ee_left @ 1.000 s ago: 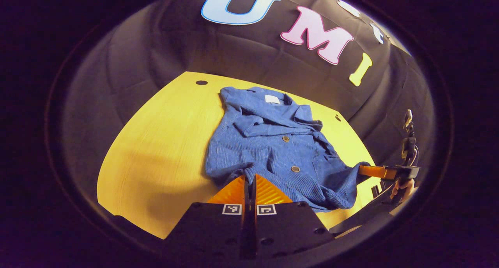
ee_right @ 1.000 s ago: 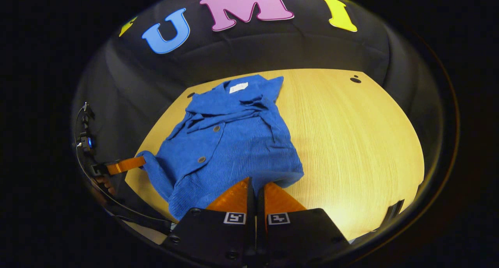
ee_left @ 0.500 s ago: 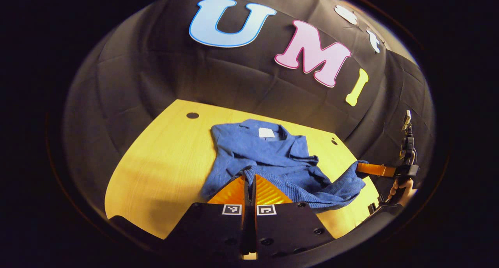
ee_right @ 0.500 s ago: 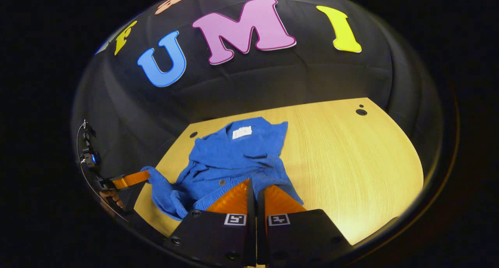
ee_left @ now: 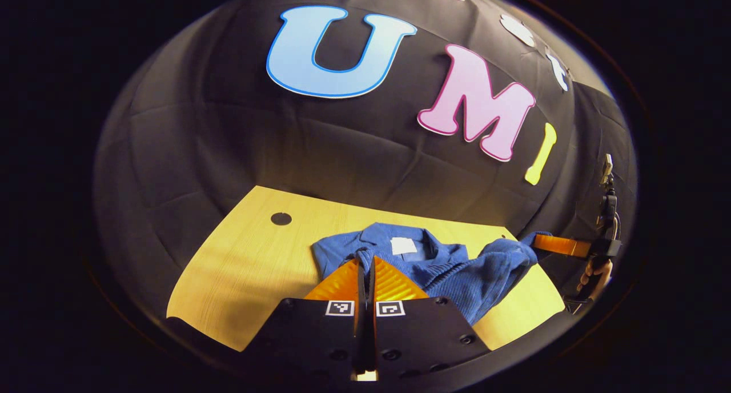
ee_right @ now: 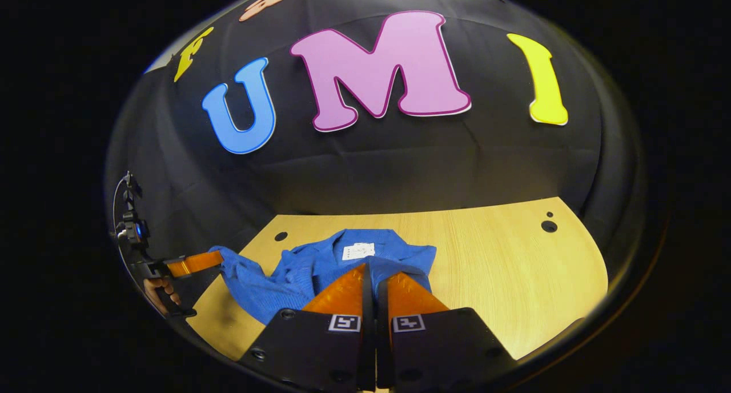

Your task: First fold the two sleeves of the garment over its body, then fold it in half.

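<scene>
Left gripper is clenching the hem of the blue corduroy jacket, fingers pressed together with the fabric pinched between them. In the left gripper view the hem edge is sitting up at the fingertips, just near of the collar and the white neck label.

Right gripper is doing the same on the other hem corner, both fingers closed on blue fabric. In the right gripper view the jacket is bunching between the fingertips and the collar, white label lying just far of the tips.

Jacket is lying on the light wooden table, collar toward the far edge by the black cloth wall. Lower half is hanging off the table surface, held up at both corners, sagging in the middle between the two grippers.

In the left gripper view the right gripper is showing at the far right, gripping a lifted fold of fabric, with a hand on its handle. In the right gripper view the left gripper is showing at the left, also holding fabric, a hand below it.

Round holes are showing in the tabletop: one left of the jacket, one at the far right.
</scene>
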The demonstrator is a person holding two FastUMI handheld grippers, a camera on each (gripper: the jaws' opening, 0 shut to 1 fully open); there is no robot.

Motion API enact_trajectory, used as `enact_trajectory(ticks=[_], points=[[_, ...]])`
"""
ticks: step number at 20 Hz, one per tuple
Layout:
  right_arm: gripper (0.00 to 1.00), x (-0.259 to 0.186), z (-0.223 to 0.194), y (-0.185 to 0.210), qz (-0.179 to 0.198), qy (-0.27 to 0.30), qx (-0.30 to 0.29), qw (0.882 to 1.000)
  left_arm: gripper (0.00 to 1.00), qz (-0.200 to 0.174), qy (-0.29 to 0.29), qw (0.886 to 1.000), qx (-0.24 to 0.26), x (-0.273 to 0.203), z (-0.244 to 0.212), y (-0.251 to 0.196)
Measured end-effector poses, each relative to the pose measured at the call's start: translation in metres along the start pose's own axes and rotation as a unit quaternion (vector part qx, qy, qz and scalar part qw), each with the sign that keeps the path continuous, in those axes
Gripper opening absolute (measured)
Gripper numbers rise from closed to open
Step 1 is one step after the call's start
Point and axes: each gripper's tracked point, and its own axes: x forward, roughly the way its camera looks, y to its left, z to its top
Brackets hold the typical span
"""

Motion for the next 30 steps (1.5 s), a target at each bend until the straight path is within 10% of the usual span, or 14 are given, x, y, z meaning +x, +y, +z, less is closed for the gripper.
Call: enact_trajectory(ticks=[10, 12, 30], points=[[0.14, 0.076, 0.044, -0.020, -0.027, -0.011, -0.017, 0.999, 0.00, 0.047, 0.000, 0.997, 0.057, 0.085, 0.051, 0.016], [0.96, 0.061, 0.067, -0.029, -0.065, -0.059, -0.053, 0.995, 0.82, 0.062, -0.078, 0.993, 0.061, 0.066, 0.087, 0.002], [0.99, -0.136, 0.107, 0.060, -0.008, -0.247, -0.081, 0.966, 0.83, 0.162, -0.232, 0.951, 0.122, -0.192, 0.104, -0.037]])
